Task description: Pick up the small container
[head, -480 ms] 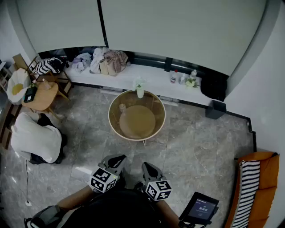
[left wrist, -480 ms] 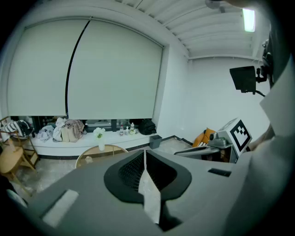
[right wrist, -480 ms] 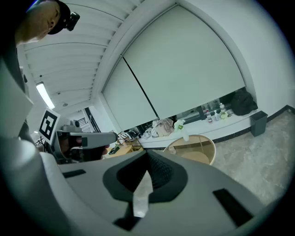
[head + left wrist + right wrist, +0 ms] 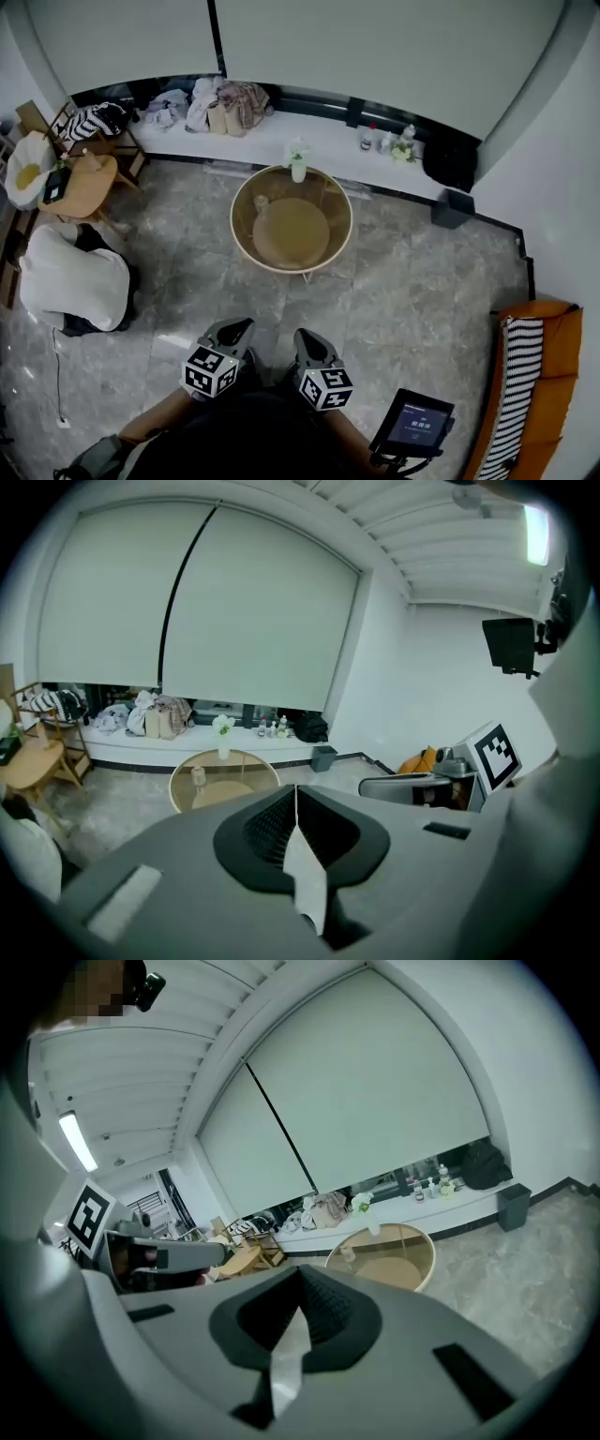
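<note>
The small container (image 4: 262,202), a little clear jar, stands on the left part of a round glass-topped table (image 4: 330,202), near a white vase with flowers (image 4: 298,169). Both grippers are held low, close to the person's body and far from the table. My left gripper (image 4: 240,327) is shut and holds nothing; its closed jaws (image 4: 296,794) point toward the table (image 4: 258,761) and the jar (image 4: 199,776). My right gripper (image 4: 302,336) is also shut and holds nothing. Past its jaws (image 4: 302,1275), the jar (image 4: 348,1253) shows on the table (image 4: 417,1241).
A white ledge (image 4: 323,150) along the far wall carries clothes, bags and small bottles. At the left are a wooden side table (image 4: 82,186) and a white cushion (image 4: 70,281). A black bin (image 4: 452,208), an orange sofa (image 4: 548,394) and a tablet on a stand (image 4: 412,424) stand at the right.
The head view has shifted slightly, so the room sits a little higher and the grippers a bit lower left. Both grippers stay shut, side by side.
</note>
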`<act>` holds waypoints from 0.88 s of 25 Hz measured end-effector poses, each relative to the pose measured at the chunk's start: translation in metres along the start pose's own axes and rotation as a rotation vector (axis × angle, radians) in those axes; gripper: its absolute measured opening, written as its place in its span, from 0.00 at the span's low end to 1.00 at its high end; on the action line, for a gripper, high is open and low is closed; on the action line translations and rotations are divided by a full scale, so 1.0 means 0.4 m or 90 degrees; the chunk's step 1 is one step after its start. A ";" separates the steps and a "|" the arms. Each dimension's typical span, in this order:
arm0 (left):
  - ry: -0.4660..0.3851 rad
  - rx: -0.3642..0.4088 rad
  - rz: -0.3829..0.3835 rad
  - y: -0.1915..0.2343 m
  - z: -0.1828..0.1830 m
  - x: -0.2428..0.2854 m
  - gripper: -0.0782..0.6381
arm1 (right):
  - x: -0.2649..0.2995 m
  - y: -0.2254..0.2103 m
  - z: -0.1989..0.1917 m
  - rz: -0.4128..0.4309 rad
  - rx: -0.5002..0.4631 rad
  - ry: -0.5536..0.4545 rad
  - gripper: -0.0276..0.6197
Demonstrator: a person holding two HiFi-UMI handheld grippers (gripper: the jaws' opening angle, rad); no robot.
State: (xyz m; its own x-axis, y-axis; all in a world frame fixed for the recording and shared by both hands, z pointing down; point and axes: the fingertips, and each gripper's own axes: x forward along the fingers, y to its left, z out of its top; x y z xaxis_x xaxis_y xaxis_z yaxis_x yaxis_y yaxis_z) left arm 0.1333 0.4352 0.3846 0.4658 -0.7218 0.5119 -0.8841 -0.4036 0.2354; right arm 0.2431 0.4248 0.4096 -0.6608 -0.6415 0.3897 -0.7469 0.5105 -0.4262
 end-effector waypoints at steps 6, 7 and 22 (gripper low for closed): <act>-0.031 -0.042 0.007 0.109 0.013 -0.055 0.11 | 0.070 0.084 0.032 0.008 0.003 -0.018 0.05; -0.039 -0.046 0.006 0.130 0.019 -0.066 0.11 | 0.084 0.100 0.039 0.006 0.001 -0.023 0.05; -0.069 -0.057 -0.057 0.308 -0.004 -0.166 0.11 | 0.221 0.299 0.023 -0.016 -0.011 -0.032 0.05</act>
State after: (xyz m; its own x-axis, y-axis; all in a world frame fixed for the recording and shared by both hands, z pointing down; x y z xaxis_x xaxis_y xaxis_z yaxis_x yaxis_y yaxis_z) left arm -0.0067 0.4342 0.3809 0.5402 -0.7431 0.3950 -0.8361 -0.4207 0.3519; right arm 0.0962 0.4237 0.3855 -0.6373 -0.6823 0.3581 -0.7648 0.5030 -0.4027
